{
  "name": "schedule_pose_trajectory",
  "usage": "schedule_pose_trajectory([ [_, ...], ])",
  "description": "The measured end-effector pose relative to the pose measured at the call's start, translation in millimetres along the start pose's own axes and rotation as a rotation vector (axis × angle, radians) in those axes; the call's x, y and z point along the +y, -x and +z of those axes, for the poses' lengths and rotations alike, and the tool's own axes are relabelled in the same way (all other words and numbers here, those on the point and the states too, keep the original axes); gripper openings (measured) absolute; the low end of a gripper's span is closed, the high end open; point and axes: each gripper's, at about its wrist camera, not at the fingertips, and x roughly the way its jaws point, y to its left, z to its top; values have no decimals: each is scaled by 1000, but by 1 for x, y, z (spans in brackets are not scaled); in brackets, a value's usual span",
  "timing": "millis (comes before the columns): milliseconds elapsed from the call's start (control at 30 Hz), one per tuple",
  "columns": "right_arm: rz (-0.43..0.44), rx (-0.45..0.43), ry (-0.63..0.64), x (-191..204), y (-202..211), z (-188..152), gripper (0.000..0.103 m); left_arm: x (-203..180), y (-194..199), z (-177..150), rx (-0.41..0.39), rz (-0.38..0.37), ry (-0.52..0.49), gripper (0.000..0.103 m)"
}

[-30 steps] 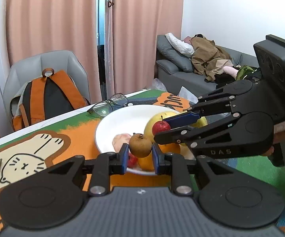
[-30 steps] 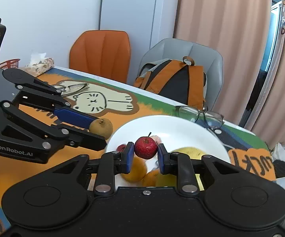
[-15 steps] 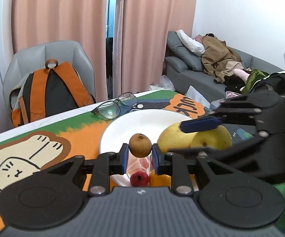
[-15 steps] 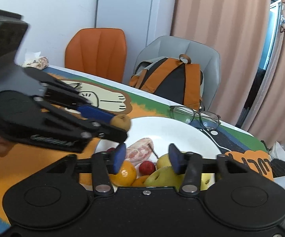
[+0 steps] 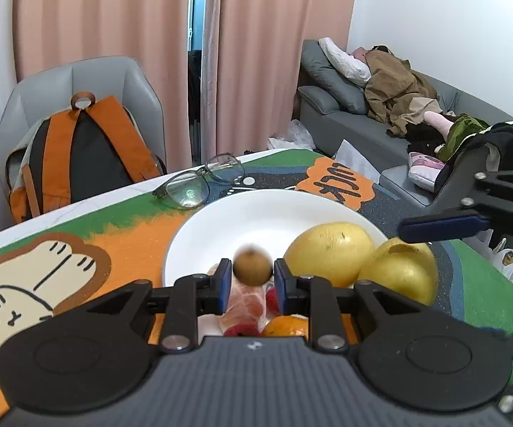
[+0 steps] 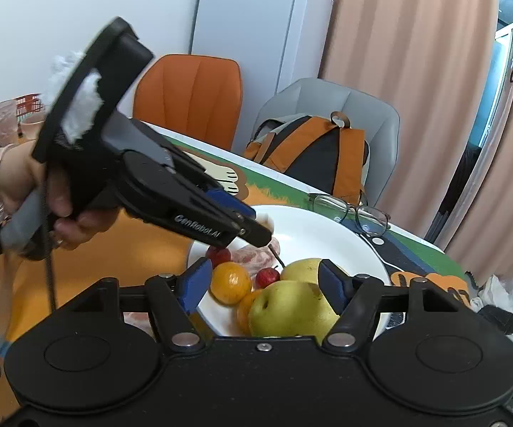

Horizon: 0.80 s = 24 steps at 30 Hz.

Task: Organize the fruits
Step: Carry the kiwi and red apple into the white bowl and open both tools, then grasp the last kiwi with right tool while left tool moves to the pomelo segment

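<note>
My left gripper is shut on a small brown fruit, which looks blurred, above the near side of the white plate. In the right wrist view a hand holds that gripper over the plate. My right gripper hangs low at the plate's near edge; its jaws are opening and press on nothing. Beyond its fingers lie a small red fruit, an orange and two yellow-green pears. One blue pad of it shows in the left wrist view.
Glasses lie on the cartoon table mat just behind the plate. An orange-and-black backpack sits on a grey chair past the table edge, beside an orange chair. A grey sofa with clothes stands at the right.
My right gripper let go of the small red fruit, which now lies on the plate, and its jaws spread wide. My left gripper carried the brown fruit in over the plate.
</note>
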Motion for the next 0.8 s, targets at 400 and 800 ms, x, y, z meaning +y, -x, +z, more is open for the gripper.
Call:
schedule_pose_trajectory([
  [400, 14, -9, 16, 6, 28, -18, 71, -10, 13, -3, -26, -1, -26, 84],
  [800, 98, -27, -4, 16, 43, -31, 92, -13, 53, -31, -16, -30, -85, 95],
])
